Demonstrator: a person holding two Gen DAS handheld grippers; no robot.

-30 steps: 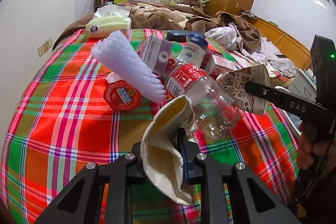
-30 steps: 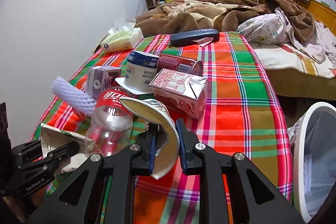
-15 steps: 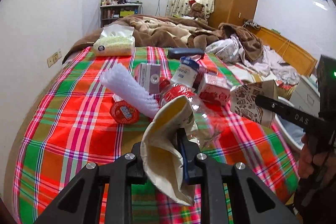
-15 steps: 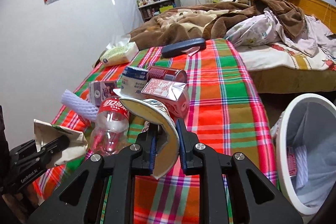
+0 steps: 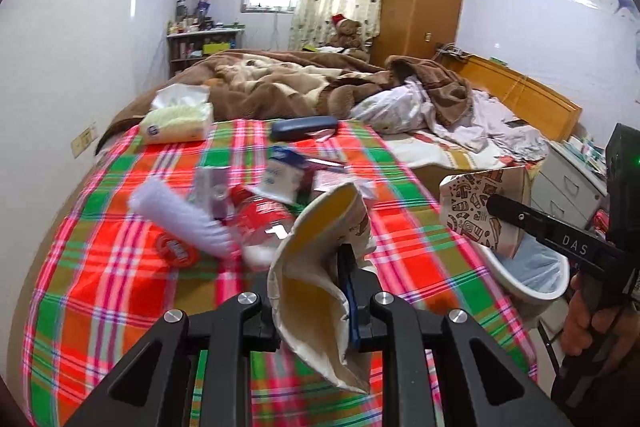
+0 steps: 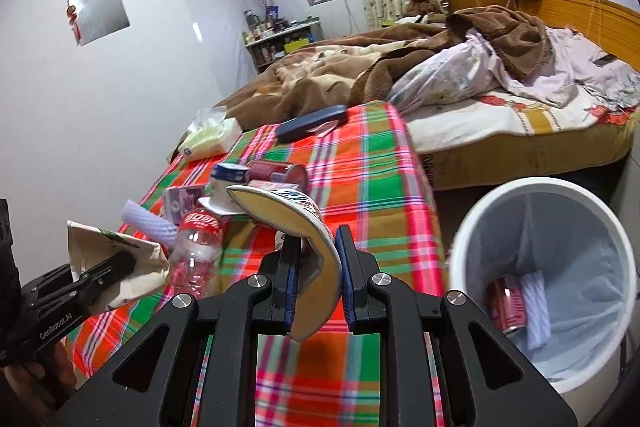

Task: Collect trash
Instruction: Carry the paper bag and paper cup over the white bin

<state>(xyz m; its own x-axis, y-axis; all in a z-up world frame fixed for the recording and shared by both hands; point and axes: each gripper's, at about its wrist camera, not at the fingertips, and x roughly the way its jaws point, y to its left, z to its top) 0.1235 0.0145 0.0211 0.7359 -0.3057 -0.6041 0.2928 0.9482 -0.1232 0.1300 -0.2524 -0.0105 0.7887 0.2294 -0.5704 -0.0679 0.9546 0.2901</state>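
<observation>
My left gripper [image 5: 310, 307] is shut on a crushed paper cup [image 5: 316, 267], cream inside, lifted above the plaid cloth [image 5: 100, 287]. The right gripper [image 6: 318, 275] is shut on a flattened patterned paper cup [image 6: 296, 223]. In the left wrist view that patterned cup [image 5: 480, 211] hangs in the right gripper [image 5: 498, 207] over the near rim of the white bin [image 5: 520, 285]. The right wrist view shows the bin [image 6: 532, 183] at the right, holding a red can [image 6: 506, 303] and a white foam sleeve [image 6: 534, 307]. The left gripper [image 6: 116, 265] is at the lower left.
On the cloth lie a clear bottle with a red label [image 6: 196, 251], a white foam sleeve [image 5: 180, 219], a small carton [image 6: 180, 199], a blue-and-white cup [image 6: 224, 183], a red can [image 6: 276, 171] and a red lid [image 5: 176, 249]. A tissue pack [image 5: 176, 119] and dark case [image 5: 304, 127] lie farther back.
Both grippers have risen and drawn back from the pile, each still clamped on its cup. The white bin has come much further into the right wrist view.
</observation>
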